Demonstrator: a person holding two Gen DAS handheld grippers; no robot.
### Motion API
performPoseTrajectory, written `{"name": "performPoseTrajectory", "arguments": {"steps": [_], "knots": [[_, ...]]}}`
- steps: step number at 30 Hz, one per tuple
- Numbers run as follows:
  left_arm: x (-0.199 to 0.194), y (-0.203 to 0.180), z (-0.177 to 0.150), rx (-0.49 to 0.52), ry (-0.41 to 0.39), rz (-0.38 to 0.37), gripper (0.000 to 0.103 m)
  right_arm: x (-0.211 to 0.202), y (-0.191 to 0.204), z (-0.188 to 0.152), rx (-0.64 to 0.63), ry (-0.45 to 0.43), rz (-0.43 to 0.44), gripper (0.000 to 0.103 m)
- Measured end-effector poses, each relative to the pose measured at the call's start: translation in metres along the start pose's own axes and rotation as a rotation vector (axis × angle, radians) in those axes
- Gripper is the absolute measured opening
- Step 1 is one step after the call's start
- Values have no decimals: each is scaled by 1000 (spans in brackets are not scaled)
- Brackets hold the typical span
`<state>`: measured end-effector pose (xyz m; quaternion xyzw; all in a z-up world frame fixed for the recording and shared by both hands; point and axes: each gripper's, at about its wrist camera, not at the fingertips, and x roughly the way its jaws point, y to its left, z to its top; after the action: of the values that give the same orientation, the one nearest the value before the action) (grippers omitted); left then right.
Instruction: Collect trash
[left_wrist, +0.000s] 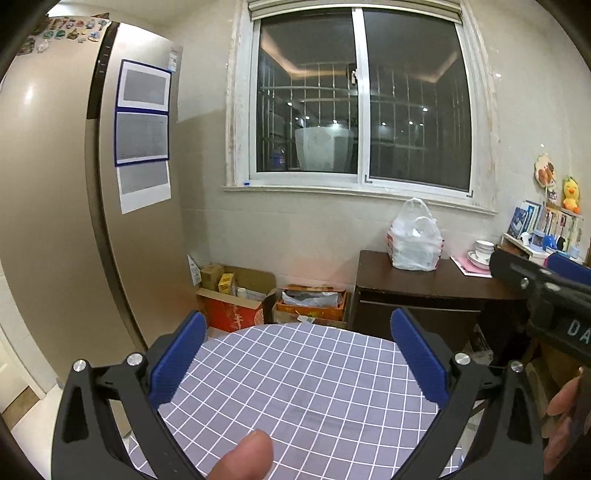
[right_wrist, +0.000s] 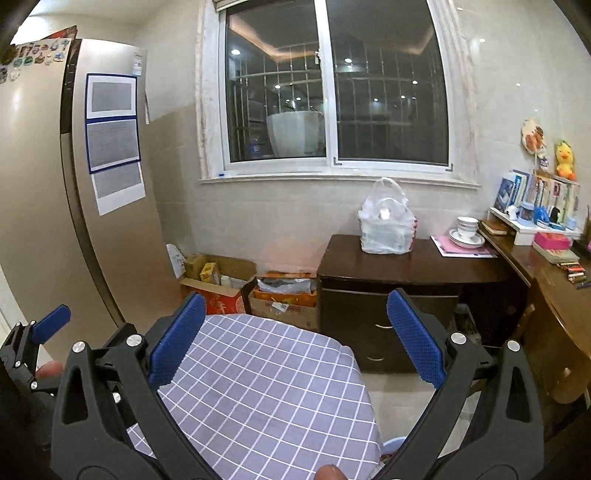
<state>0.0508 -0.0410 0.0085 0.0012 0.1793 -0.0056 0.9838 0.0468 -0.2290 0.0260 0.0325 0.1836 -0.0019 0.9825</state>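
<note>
My left gripper (left_wrist: 297, 354) is open and empty, held above a round table with a grey checked cloth (left_wrist: 295, 387). My right gripper (right_wrist: 295, 332) is open and empty above the same cloth (right_wrist: 266, 387), near its right edge. The right gripper also shows at the right edge of the left wrist view (left_wrist: 546, 291), and the left gripper at the left edge of the right wrist view (right_wrist: 40, 332). No loose trash shows on the cloth. A tied white plastic bag (left_wrist: 415, 238) stands on a dark cabinet (left_wrist: 424, 284); it also shows in the right wrist view (right_wrist: 386, 221).
A gold fridge (left_wrist: 55, 221) stands at the left. Open cardboard boxes (left_wrist: 236, 295) with clutter sit on the floor under the window (left_wrist: 358, 96). Bowls (right_wrist: 466, 230), books and a toy duck (right_wrist: 565, 158) fill a wooden desk (right_wrist: 554, 280) at the right.
</note>
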Motion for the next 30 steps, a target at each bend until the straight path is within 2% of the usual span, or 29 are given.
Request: {"name": "performPoseTrajectory", "arguments": {"steps": [21,30], "knots": [[-10,2,2,-32,-48,-31,98,-5,-3,4,7,-21,-17,97],[-10,2,3,-23,-44,-1,98,-3,1,3,8,-15,-8,97]]}}
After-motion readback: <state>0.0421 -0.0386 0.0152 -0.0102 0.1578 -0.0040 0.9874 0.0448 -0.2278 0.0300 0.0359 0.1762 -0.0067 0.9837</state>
